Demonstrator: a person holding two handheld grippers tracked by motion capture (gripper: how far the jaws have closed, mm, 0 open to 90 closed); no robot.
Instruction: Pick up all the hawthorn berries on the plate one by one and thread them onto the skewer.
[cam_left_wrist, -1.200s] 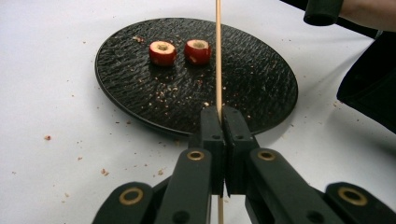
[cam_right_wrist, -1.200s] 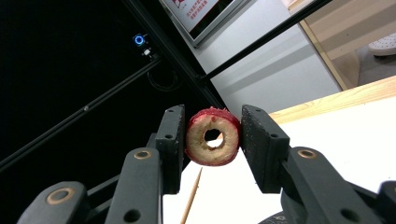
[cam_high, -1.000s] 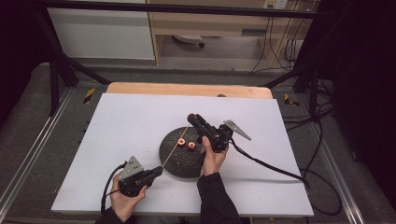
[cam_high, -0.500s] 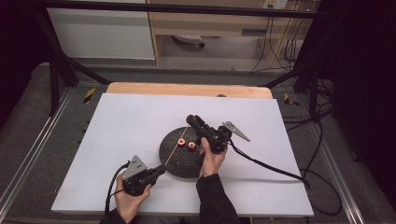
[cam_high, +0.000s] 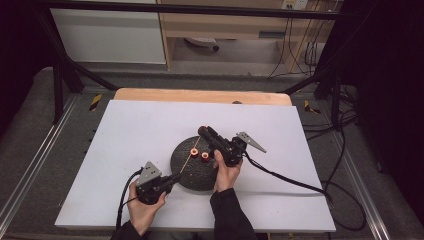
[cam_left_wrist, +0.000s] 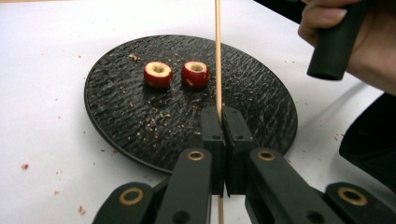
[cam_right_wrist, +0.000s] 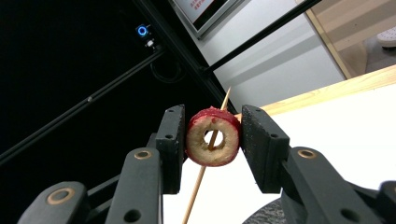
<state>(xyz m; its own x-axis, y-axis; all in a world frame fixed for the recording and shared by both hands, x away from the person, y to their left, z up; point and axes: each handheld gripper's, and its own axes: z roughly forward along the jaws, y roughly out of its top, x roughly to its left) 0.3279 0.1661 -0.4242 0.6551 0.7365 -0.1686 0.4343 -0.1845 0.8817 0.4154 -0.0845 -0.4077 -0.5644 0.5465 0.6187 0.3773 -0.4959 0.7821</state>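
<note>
Left tongs (cam_left_wrist: 219, 116) pinch a thin, brittle-looking skewer (cam_left_wrist: 217, 56) low down; right tongs (cam_right_wrist: 212, 135) squeeze a soft cored fruit ring (cam_right_wrist: 213, 136) by its rind, skewer through its hole.

1. A lab recording cell, not a home.
2. A black frame (cam_high: 60, 80) rings the white table (cam_high: 135, 125).
3. Loose cables (cam_high: 345, 150) trail over grey floor (cam_high: 30, 130).
4. Black curtains (cam_high: 395, 75) close the sides.

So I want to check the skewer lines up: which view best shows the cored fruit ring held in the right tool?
The right gripper view: the ring faces the camera, the skewer visible through its hole. The other views give no clear sight of it.
</note>
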